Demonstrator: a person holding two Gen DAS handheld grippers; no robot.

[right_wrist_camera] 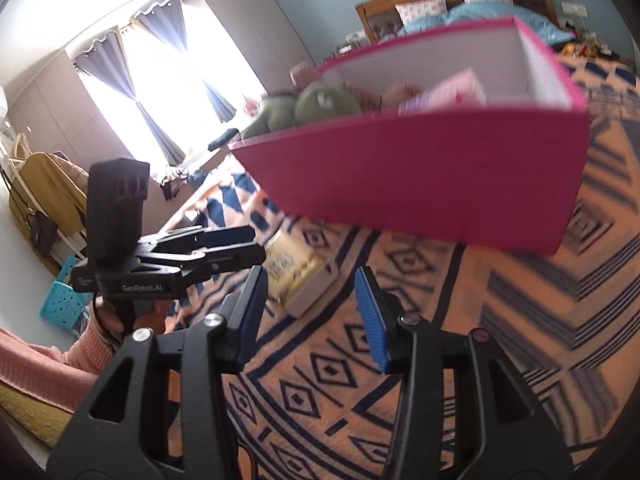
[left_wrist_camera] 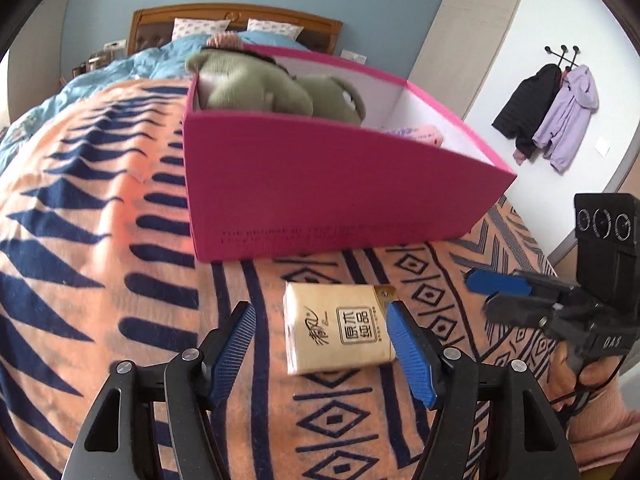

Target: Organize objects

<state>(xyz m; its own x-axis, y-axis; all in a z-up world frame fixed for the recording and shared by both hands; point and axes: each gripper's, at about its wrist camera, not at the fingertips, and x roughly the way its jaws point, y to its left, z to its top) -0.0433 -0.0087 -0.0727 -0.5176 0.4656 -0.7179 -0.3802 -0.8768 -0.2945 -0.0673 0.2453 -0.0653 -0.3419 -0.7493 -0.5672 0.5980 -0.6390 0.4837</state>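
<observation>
I have the left gripper (left_wrist_camera: 322, 344) released astride the tissue pack (left_wrist_camera: 338, 328) (lower centre); centre before clenching. The right gripper (right_wrist_camera: 310, 320) is released, empty.

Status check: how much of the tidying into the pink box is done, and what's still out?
Done: a green plush toy and a pink item already sit in the pink box. In hand: nothing; the left gripper is open around the tissue pack on the blanket. The right gripper is empty. Left: the tissue pack.

Pink box (left_wrist_camera: 320, 184) blocks the far side; bare blanket (left_wrist_camera: 100, 240) left of the tissue pack (left_wrist_camera: 338, 328) lies open.
</observation>
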